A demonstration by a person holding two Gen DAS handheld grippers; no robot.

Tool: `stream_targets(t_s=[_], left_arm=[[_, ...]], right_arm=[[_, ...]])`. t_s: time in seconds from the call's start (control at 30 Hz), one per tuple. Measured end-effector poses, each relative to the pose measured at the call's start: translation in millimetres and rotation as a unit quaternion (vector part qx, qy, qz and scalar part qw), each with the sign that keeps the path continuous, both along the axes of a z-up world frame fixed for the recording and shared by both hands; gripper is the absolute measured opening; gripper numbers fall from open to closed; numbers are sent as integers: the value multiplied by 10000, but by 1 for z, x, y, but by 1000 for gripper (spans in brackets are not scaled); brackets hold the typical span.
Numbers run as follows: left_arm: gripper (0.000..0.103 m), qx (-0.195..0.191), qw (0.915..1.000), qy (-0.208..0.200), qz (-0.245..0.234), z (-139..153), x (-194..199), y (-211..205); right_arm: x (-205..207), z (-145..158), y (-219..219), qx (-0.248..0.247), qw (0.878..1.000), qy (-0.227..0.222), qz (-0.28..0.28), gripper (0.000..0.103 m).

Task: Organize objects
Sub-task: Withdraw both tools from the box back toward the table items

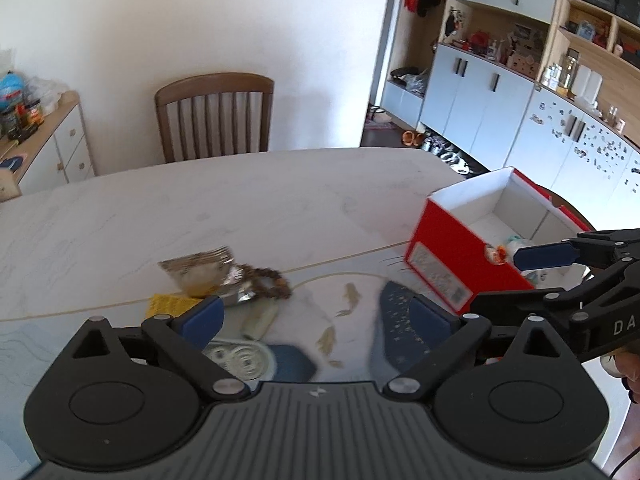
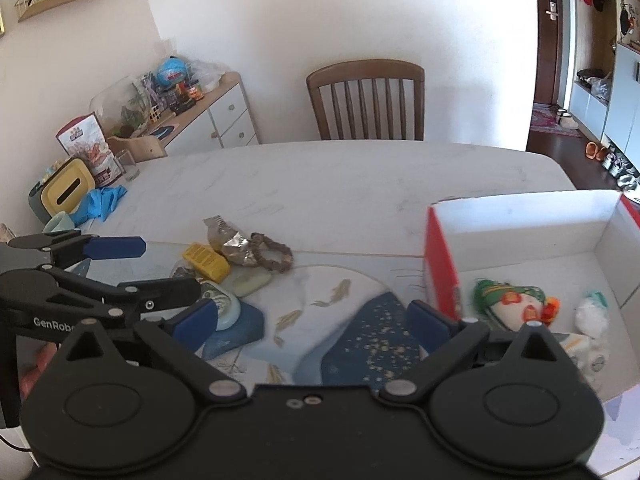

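Hovering left gripper (image 1: 316, 316) and right gripper (image 2: 312, 320), both wide, empty; red box (image 2: 440, 264) beside

Far half of table (image 2: 340, 176) bare up to chair (image 2: 366, 100): free passage. Small clutter bunched centre-left: yellow block (image 2: 206, 260), foil packet (image 2: 232, 246), bead bracelet (image 2: 272, 258), pale bar (image 2: 252, 283), all touching or just beside each other. Printed mat (image 2: 340, 312) between clutter and red box (image 2: 440, 264): open lane. Box wall upright, blocks right side; top open, floor holds stuffed toy (image 2: 512, 306) and white wad (image 2: 592, 314), far half of box floor clear. Left gripper (image 2: 168, 276) open, empty, over clutter. Left table edge crowded: tissue holder (image 2: 66, 192), blue gloves (image 2: 102, 200), glass (image 2: 128, 164).
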State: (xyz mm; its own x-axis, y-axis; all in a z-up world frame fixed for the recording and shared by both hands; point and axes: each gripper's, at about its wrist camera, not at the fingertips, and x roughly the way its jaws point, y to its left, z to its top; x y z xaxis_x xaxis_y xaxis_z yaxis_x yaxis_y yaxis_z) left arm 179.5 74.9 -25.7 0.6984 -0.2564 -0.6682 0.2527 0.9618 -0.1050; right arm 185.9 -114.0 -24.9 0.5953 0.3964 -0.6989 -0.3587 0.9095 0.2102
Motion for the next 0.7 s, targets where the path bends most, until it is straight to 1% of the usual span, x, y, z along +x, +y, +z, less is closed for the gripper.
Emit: stream_targets(t_s=[0.23, 0.37, 0.6, 0.7], left_arm=[[102, -4, 9997, 61, 217, -18, 2, 45], [102, 151, 9995, 38, 259, -31, 2, 64], [102, 267, 9992, 117, 260, -58, 9, 86], [102, 419, 9987, 164, 220, -74, 15, 90]], right_arm=[[5, -10, 31, -86, 9999, 48, 69, 100], [10, -17, 47, -147, 9997, 80, 164, 100], [14, -34, 74, -353, 9983, 191, 413, 100], [17, -42, 86, -441, 9970, 305, 556, 98]])
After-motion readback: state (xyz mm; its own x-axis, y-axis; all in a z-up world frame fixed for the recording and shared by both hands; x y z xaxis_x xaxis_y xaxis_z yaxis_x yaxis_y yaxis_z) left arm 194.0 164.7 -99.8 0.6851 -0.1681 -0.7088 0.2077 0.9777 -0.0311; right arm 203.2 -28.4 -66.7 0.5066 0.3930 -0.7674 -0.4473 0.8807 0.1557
